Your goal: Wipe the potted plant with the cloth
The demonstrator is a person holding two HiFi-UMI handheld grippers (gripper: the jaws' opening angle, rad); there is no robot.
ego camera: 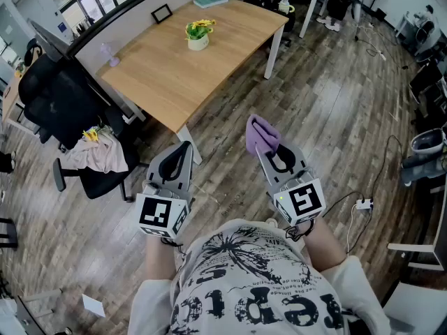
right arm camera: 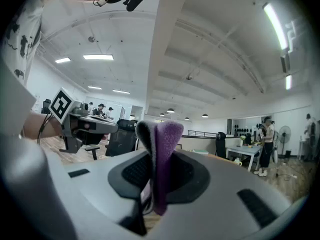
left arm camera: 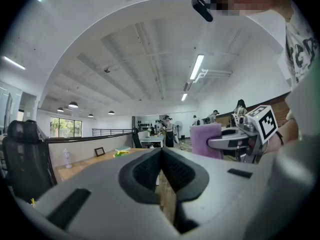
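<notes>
Down at the bottom centre of the head view, my right gripper (ego camera: 274, 158) is clamped tight on the folded purple cloth (ego camera: 260, 134), which pokes out past the jaw tips. My left gripper (ego camera: 181, 152) sits just to the left of it, jaws fully together with nothing between them. The potted plant (ego camera: 198, 35) is up in the upper middle of the frame on the wooden table (ego camera: 160, 82), well apart from the cloth.
</notes>
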